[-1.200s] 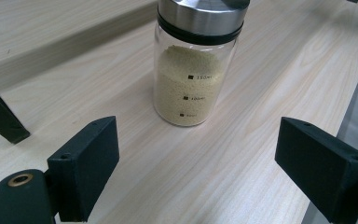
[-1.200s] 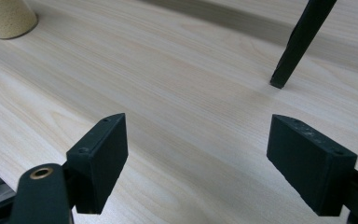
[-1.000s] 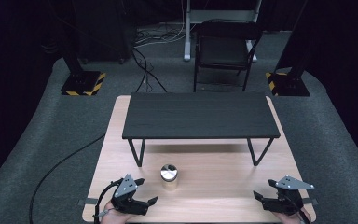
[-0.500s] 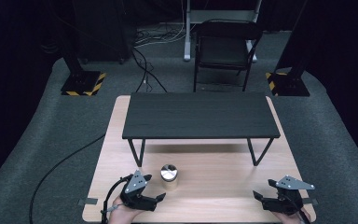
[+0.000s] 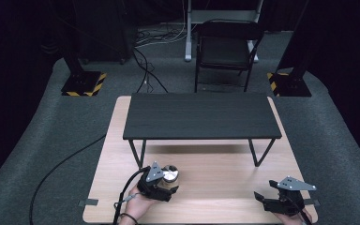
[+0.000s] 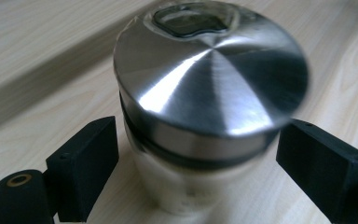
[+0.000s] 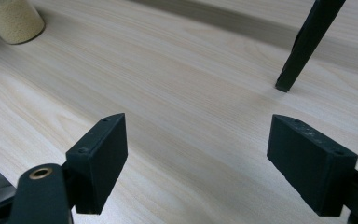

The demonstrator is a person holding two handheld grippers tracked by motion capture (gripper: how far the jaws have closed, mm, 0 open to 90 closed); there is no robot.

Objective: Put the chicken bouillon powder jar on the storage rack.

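Straddling the steel-lidded jar, the left hand-held gripper is standing spread, the jar sitting between its jaws untouched; squeezing evenly below the lid seems wise. The right hand-held gripper is idling spread over the bare bench.

Jar: small, round, upright on the pale wood table, near its front edge, left of centre, in front of the black bench. Brushed-metal lid, on, with a dark band beneath. Pale contents, granular in the right gripper view.
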